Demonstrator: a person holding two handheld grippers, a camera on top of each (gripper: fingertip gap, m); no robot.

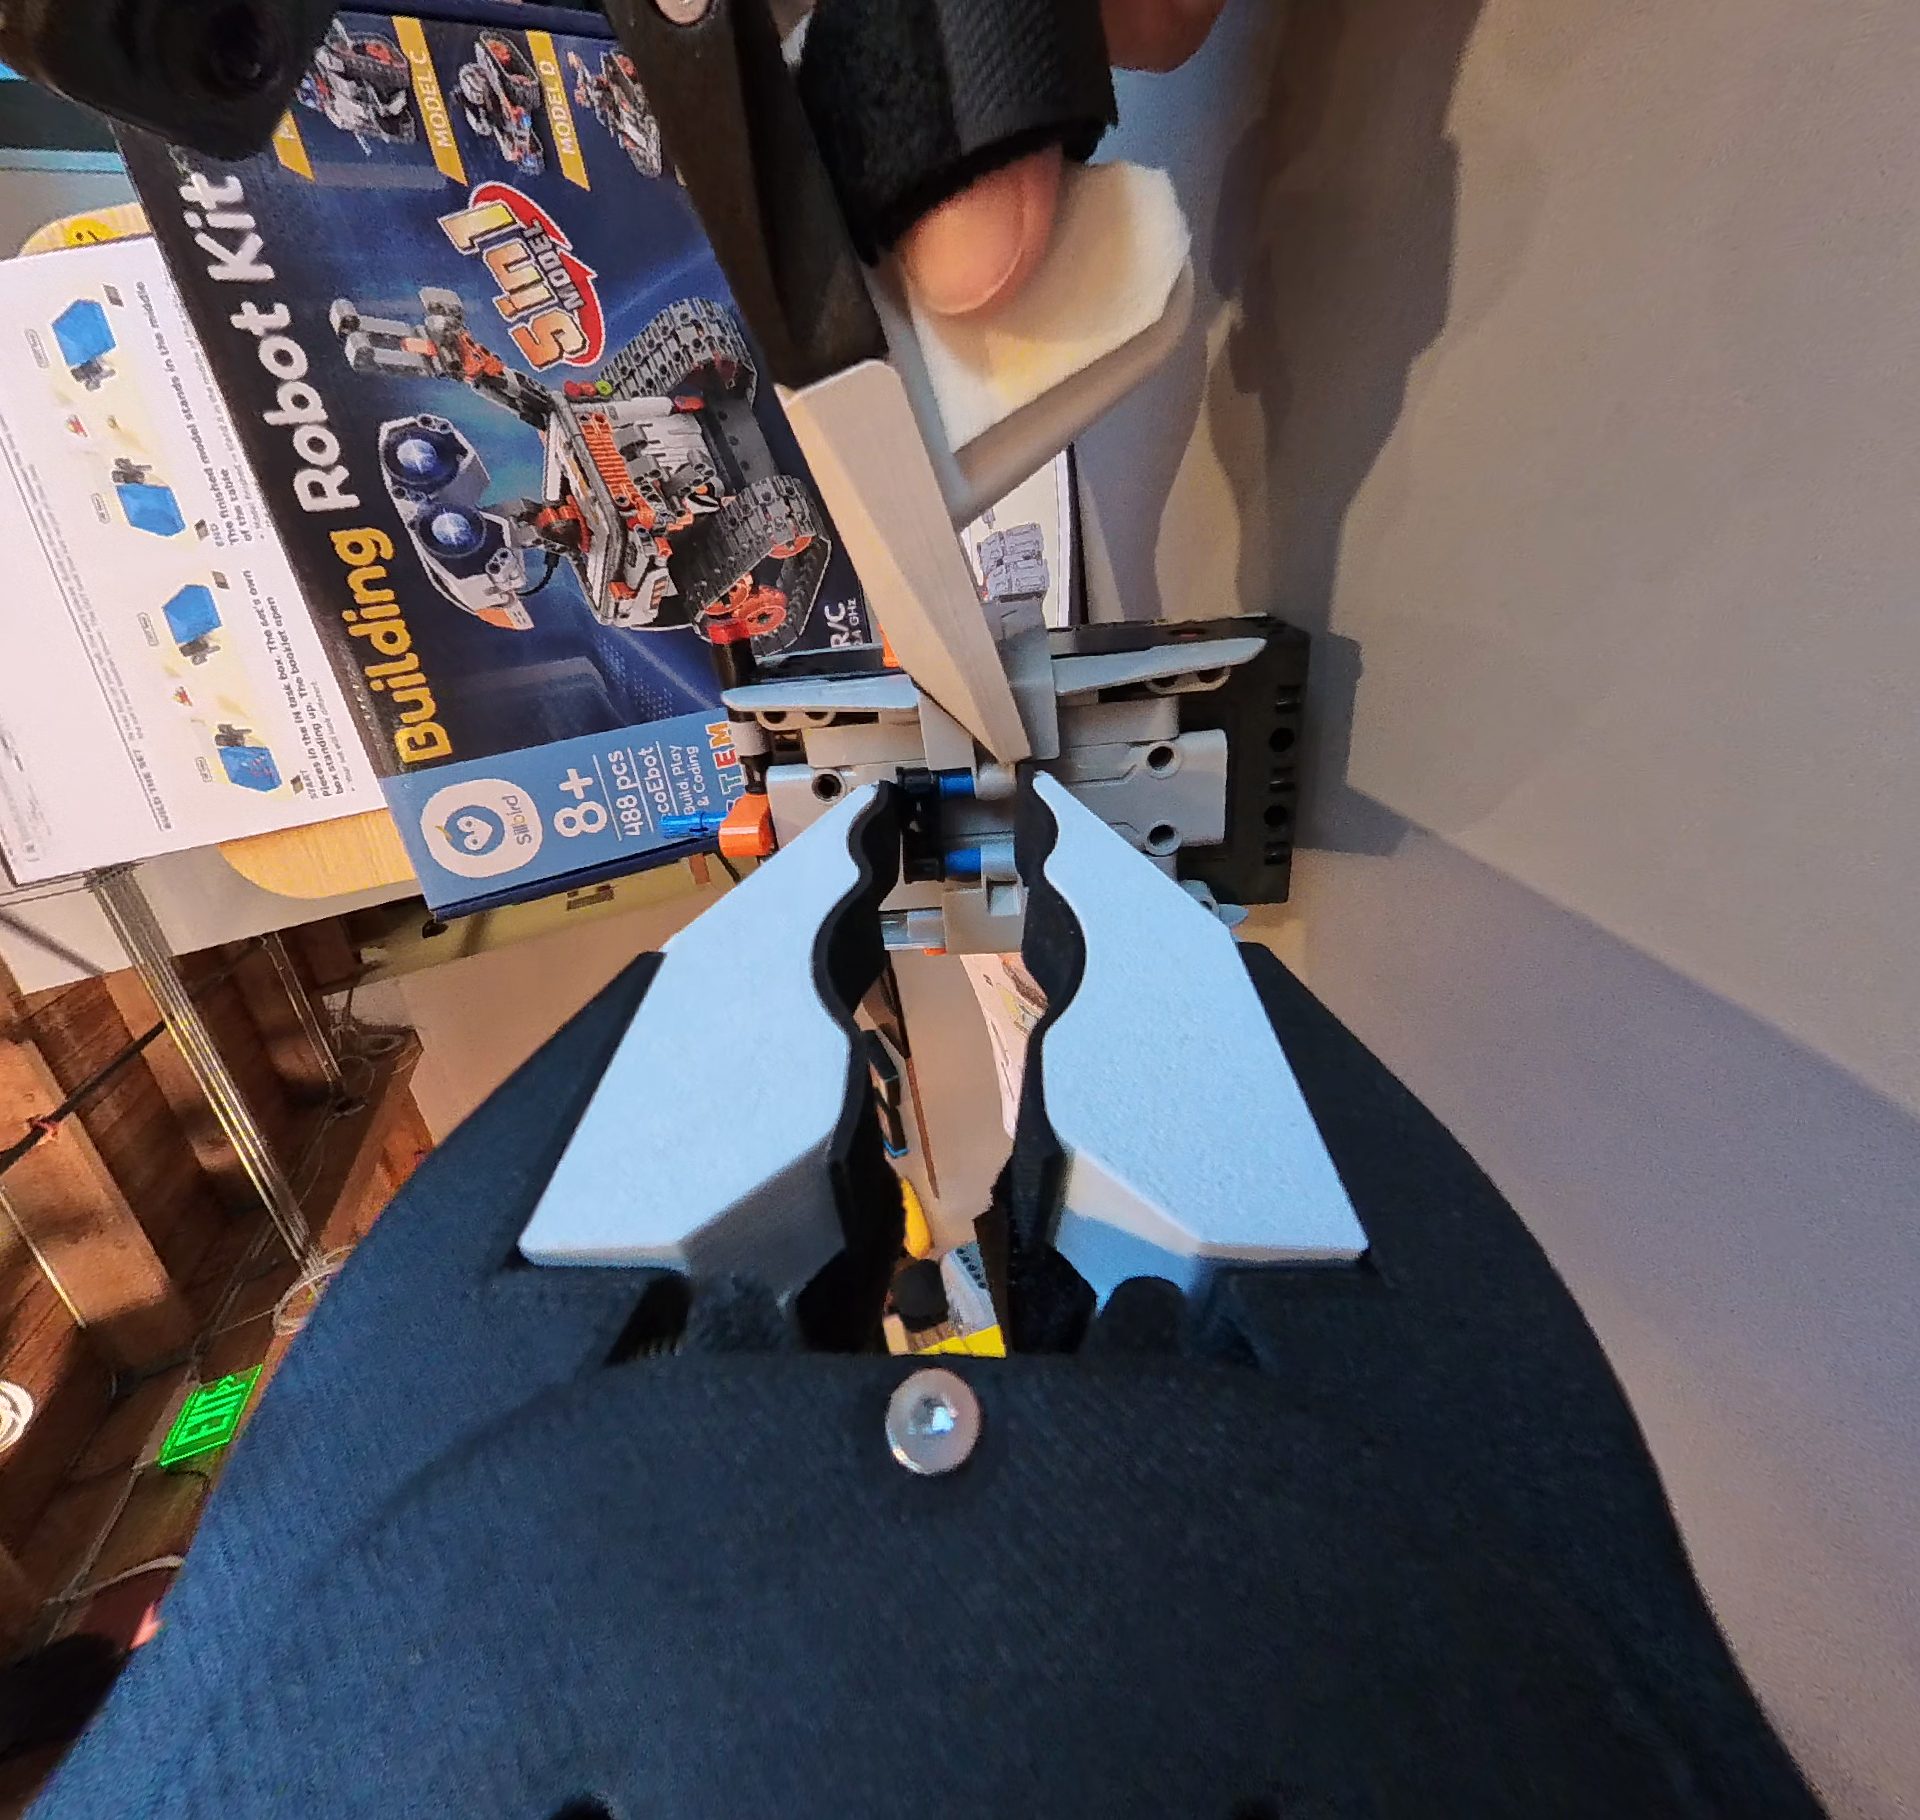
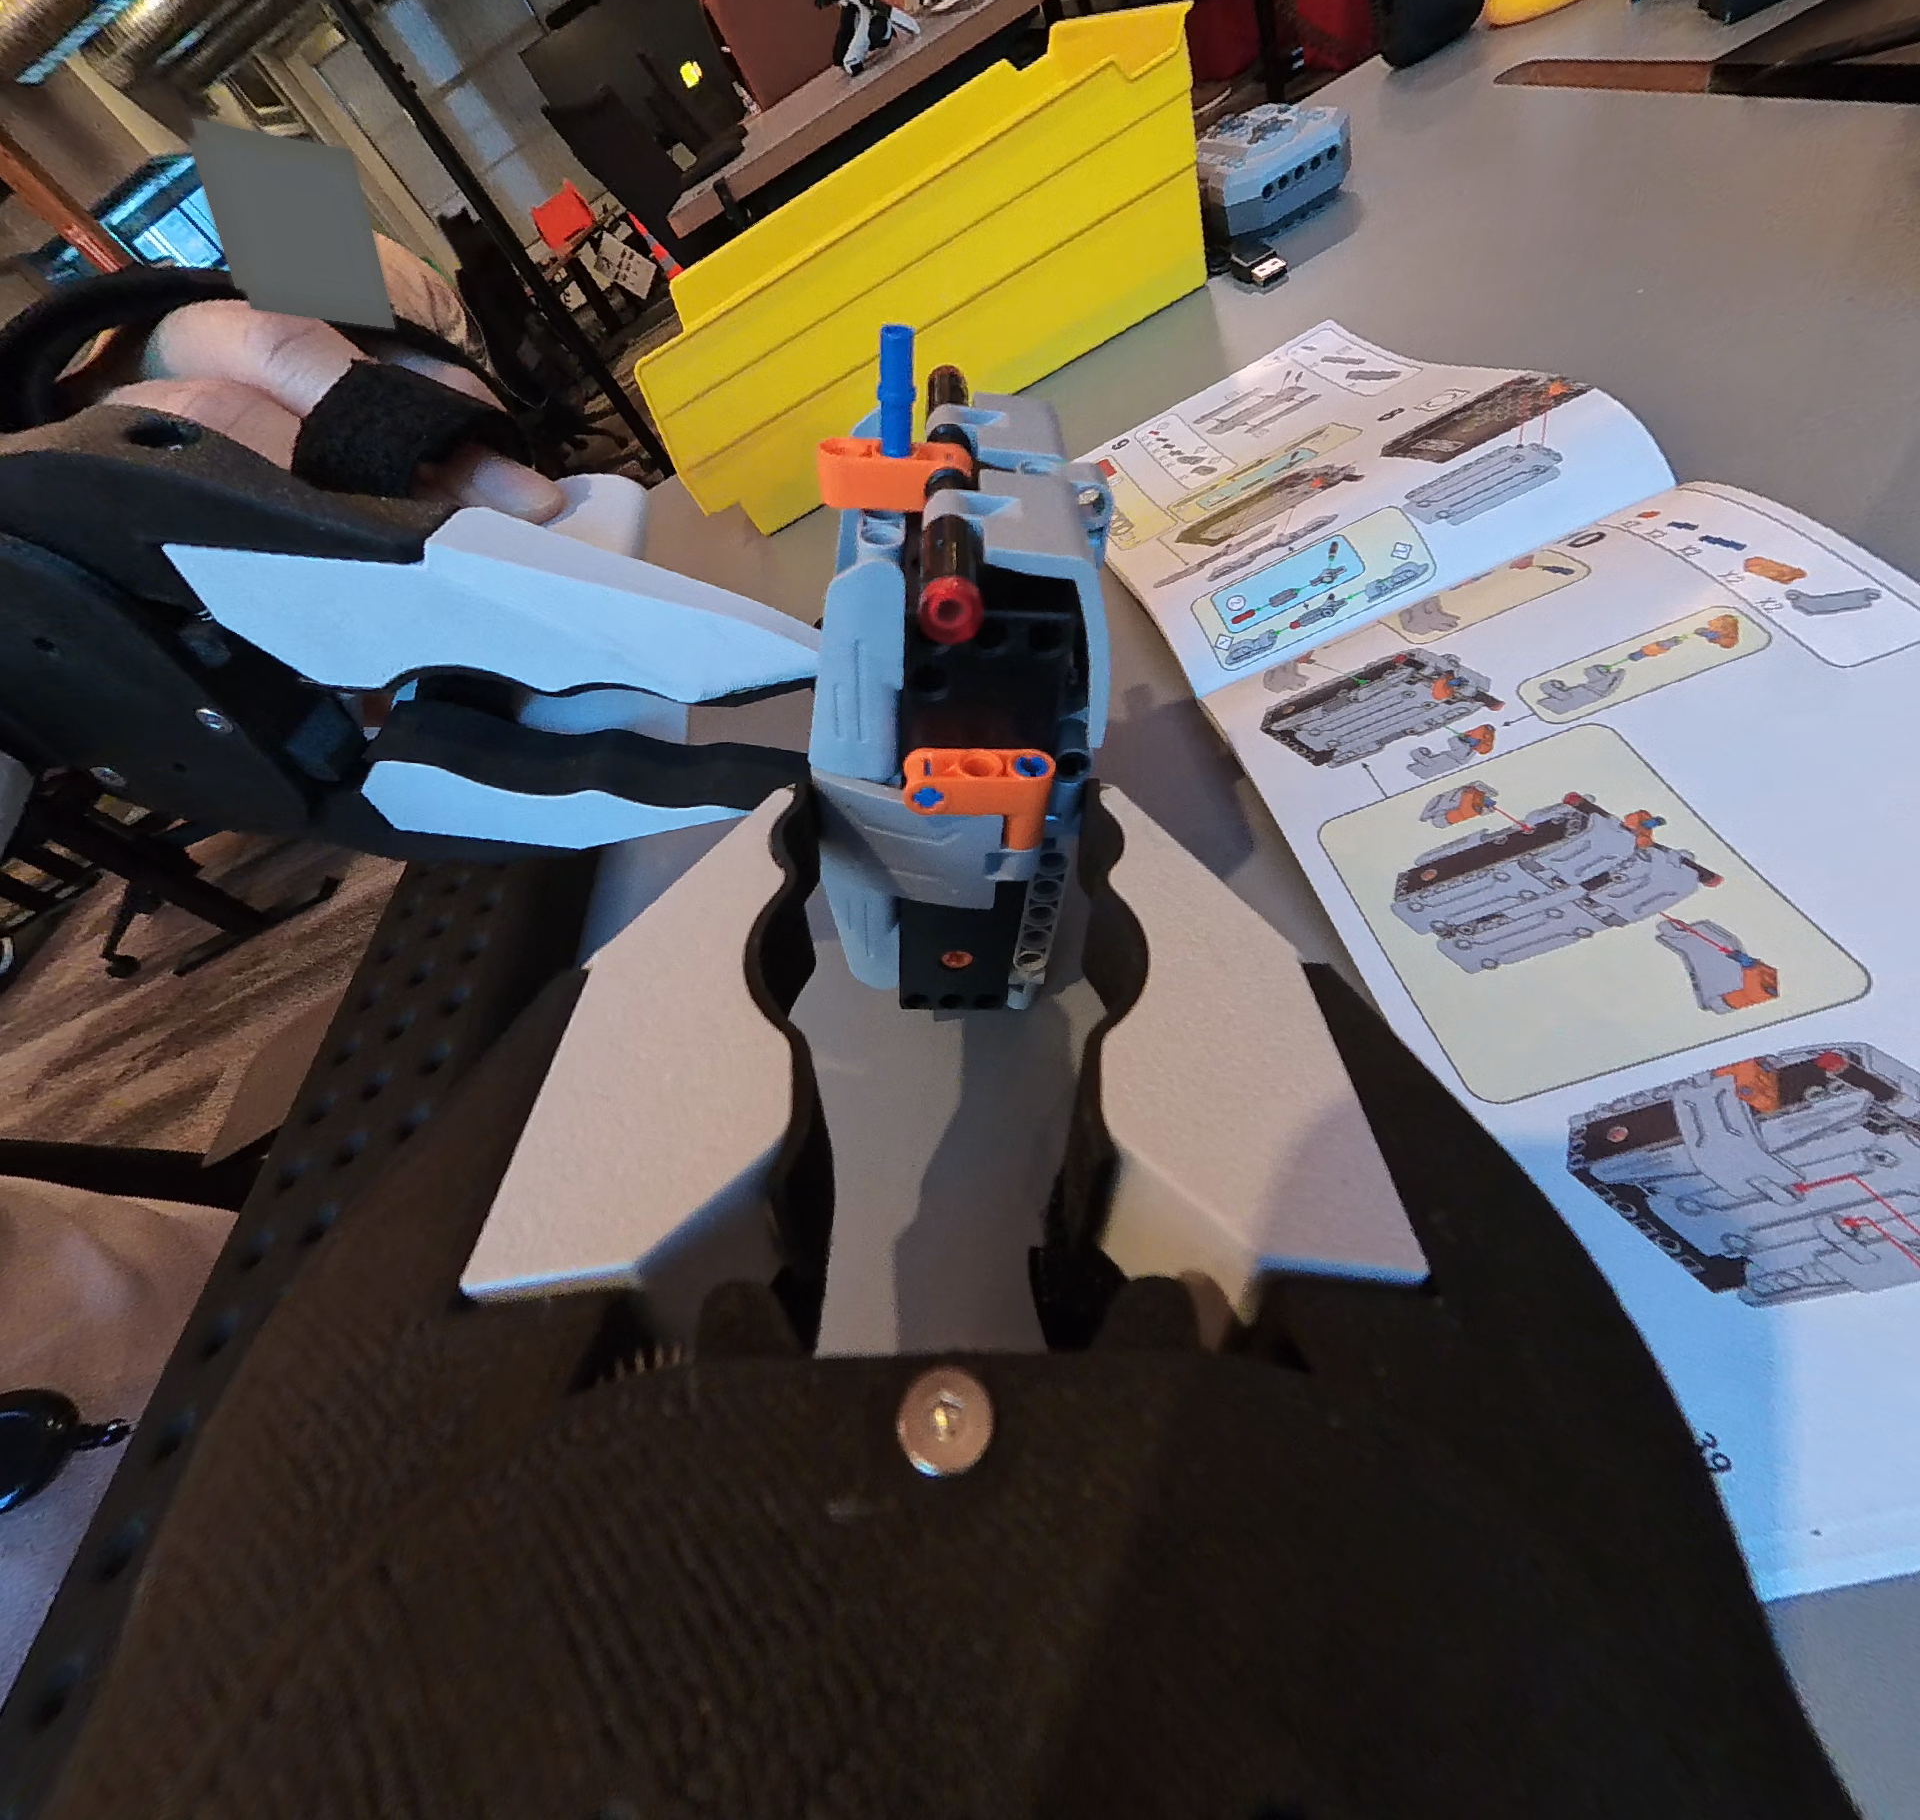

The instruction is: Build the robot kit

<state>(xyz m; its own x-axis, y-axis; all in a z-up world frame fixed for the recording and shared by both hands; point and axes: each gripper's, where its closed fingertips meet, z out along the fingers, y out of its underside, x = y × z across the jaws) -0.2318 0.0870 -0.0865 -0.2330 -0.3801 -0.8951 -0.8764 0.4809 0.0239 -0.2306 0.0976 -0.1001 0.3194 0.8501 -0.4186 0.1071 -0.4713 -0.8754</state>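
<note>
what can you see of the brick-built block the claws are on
The brick assembly is a chunky block of plastic building pieces: grey curved panels over a black core, with orange connectors, a blue pin sticking up on top and a black axle with a red end. It stands on end above the grey table, next to the open instruction booklet. The right claw straddles its lower part; the left claw meets its grey side panel, jaws nearly closed.

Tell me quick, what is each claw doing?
Left gripper: shut on the brick model, pinching its side.
Right gripper: shut on the same brick model, clamping its lower end.
</note>
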